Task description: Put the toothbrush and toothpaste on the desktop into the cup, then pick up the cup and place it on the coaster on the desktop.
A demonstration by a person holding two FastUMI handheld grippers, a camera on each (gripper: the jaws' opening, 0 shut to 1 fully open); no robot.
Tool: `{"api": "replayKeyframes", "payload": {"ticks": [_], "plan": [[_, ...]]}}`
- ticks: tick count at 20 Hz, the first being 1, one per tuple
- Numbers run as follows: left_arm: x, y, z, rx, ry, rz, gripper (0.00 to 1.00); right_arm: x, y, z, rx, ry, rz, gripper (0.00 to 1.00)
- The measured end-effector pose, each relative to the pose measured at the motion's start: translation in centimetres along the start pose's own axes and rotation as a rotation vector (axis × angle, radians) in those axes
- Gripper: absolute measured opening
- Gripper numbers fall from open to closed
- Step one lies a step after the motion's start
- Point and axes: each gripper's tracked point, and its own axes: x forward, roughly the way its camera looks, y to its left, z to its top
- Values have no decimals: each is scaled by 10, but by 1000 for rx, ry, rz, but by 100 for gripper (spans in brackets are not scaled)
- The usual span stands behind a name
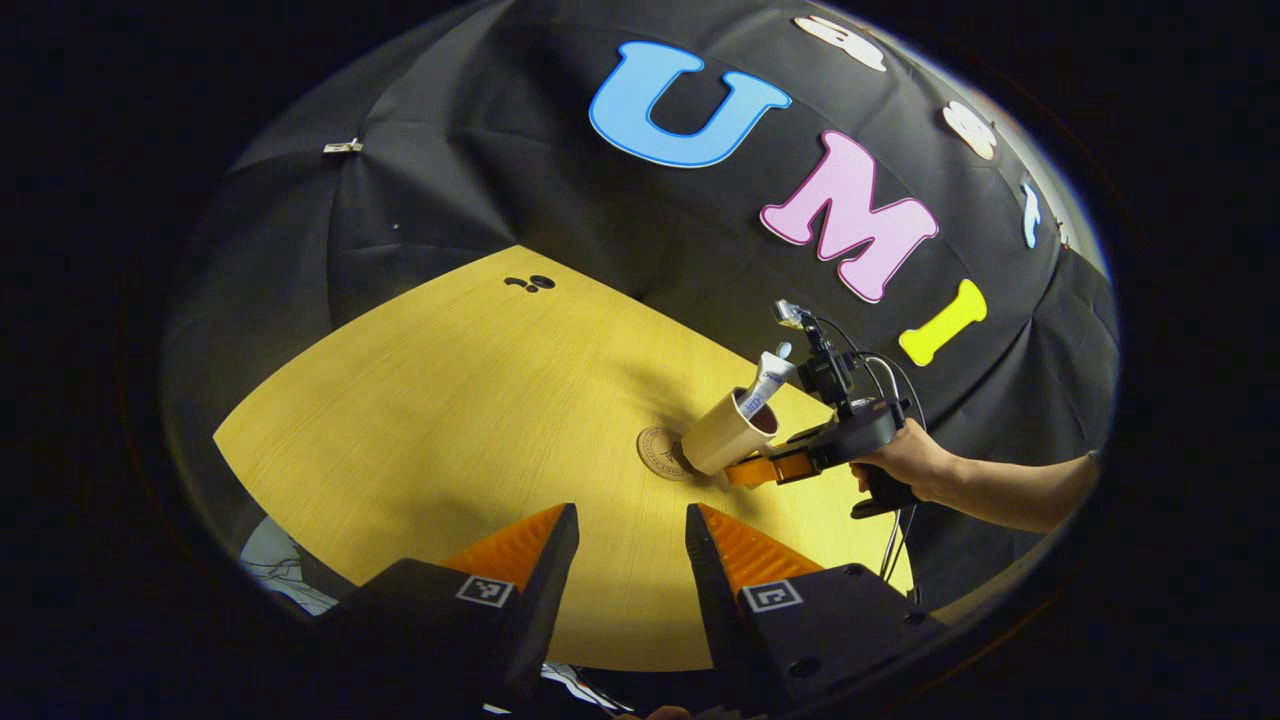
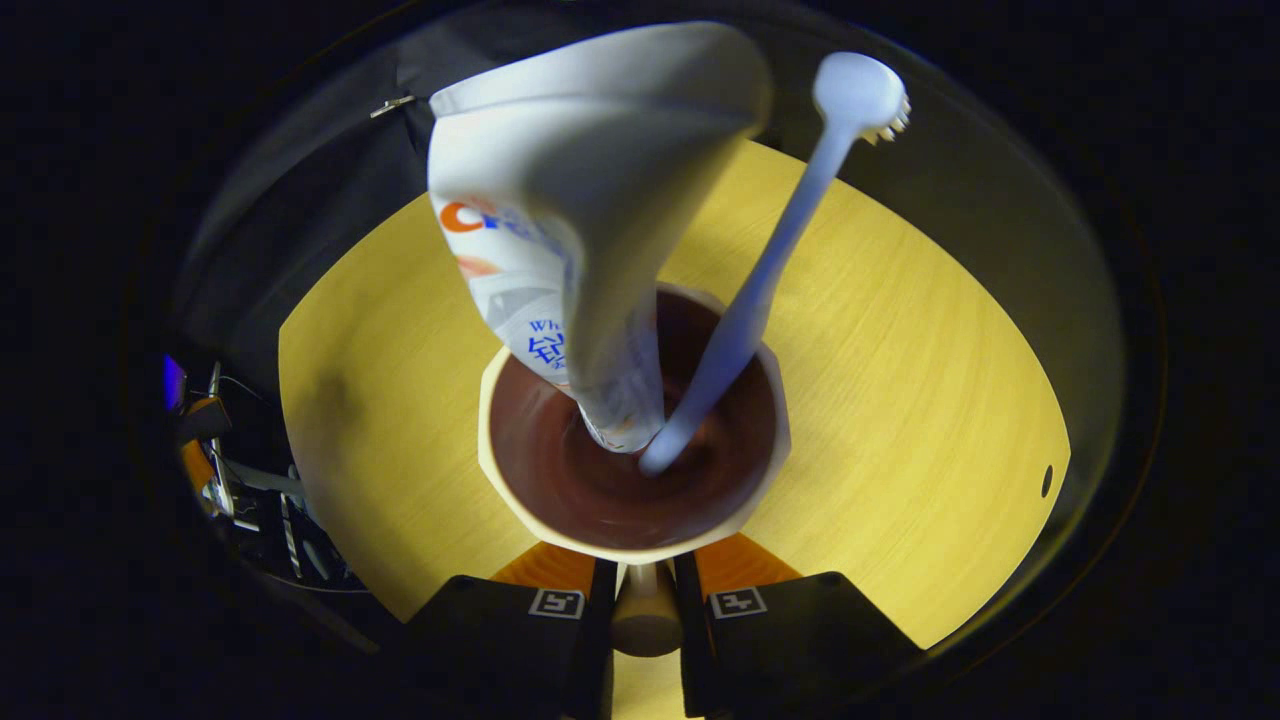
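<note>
A: Holding the cup (image 2: 632, 440) by its handle (image 2: 645, 610) — right gripper (image 2: 640, 585) has both orange fingers pinched on it, right at the camera. Rigid mug, probably ceramic, so some weight hanging off a narrow grip; I'd guess it wants to swing.

B: Contents?

A: Toothpaste (image 2: 560, 230) and toothbrush (image 2: 790, 230) both stand in the cup, leaning out past the rim. Tube is soft and top-heavy, brush light and stiff; either could tip if the cup tilts hard.

B: Left side?

A: Left gripper (image 1: 630, 540) spread, nothing between the fingers, hovering over the desktop (image 1: 450, 400).

B: Coaster?

A: Further out in the left gripper view, coaster (image 1: 662, 452) lies flat; cup is tilted, lifted just beside and partly over it. Not set down yet.
</note>
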Motion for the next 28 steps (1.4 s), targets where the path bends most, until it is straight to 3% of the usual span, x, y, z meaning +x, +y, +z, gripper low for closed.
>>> {"api": "replayKeyframes", "payload": {"ticks": [8, 22, 24, 27, 28], "plan": [[-16, 22, 1, -24, -2, 27, 68, 16, 30, 13, -38, 24, 18, 30], [-12, 29, 3, -43, 12, 34, 68, 29, 22, 17, -28, 54, 3, 30], [-13, 27, 4, -38, 11, 31, 68, 30, 25, 13, -38, 56, -9, 26], [-15, 26, 5, -36, 7, 26, 69, 17, 25, 13, -36, 41, -12, 43], [-15, 25, 4, -35, 7, 24, 68, 12, 22, 11, -39, 31, -24, 36]]}}
